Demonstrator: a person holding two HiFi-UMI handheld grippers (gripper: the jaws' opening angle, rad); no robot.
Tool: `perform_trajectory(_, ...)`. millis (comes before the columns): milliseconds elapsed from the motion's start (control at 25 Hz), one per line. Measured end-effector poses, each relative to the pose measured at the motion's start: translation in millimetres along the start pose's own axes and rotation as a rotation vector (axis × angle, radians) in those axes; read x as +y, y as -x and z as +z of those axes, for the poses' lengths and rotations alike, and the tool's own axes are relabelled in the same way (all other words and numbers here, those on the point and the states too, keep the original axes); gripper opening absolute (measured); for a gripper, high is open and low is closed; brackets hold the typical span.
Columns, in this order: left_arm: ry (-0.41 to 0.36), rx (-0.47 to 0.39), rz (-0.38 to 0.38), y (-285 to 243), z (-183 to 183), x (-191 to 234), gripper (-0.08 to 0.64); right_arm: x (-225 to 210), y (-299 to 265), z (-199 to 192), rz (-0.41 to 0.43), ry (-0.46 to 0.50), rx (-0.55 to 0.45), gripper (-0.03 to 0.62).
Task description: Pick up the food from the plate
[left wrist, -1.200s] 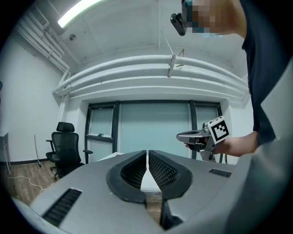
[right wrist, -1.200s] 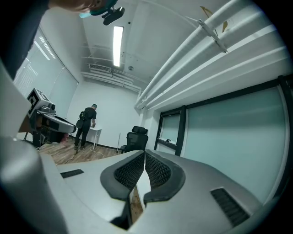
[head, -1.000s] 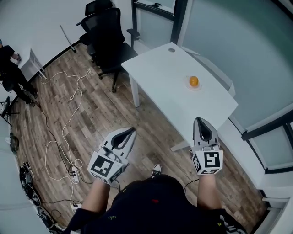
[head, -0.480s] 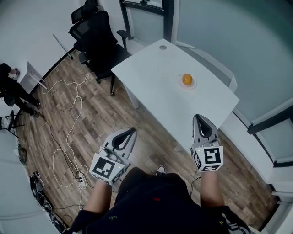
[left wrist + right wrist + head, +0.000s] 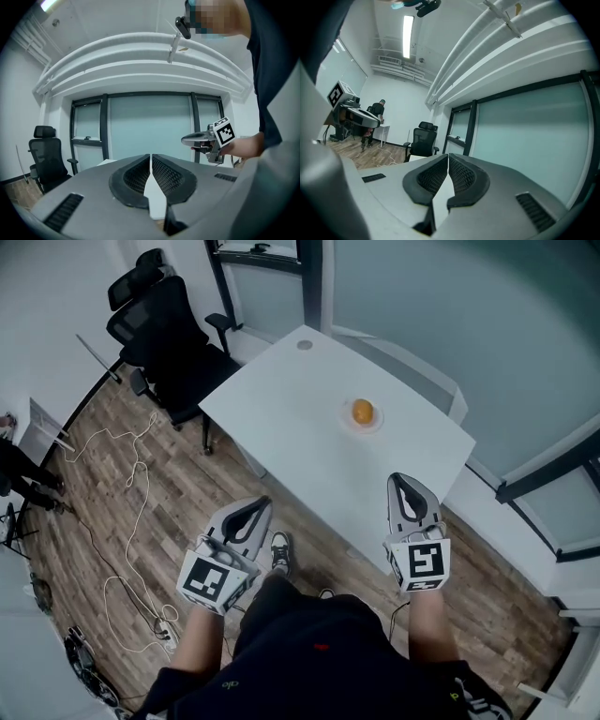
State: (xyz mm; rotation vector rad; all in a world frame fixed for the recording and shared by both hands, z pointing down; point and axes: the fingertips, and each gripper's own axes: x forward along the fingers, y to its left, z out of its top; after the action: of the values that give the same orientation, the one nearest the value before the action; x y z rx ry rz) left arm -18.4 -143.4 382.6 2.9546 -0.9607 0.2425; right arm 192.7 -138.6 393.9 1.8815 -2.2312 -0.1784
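Two claws are held out ahead of the person, both clenched and empty. The left claw hangs over the wooden floor, and the right claw shows against the near edge of the white table. The food, an orange, sits on a small plate toward the table's far side, well apart from both claws. A black office chair stands at the table's left end, and a white cable trails across the floor.
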Motion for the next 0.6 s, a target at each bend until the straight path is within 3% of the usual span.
perform_trajectory(360, -0.016, -0.043, -0.14, -86, 19, 94, 0.034, -26, -93, 10, -0.122, 0.014, 0.055, 0.025)
perform_trajectory(600, 0.024, -0.03, -0.217, -127, 8, 169, 0.034, -9, -166, 0, -0.144, 0.02, 0.143, 0.025)
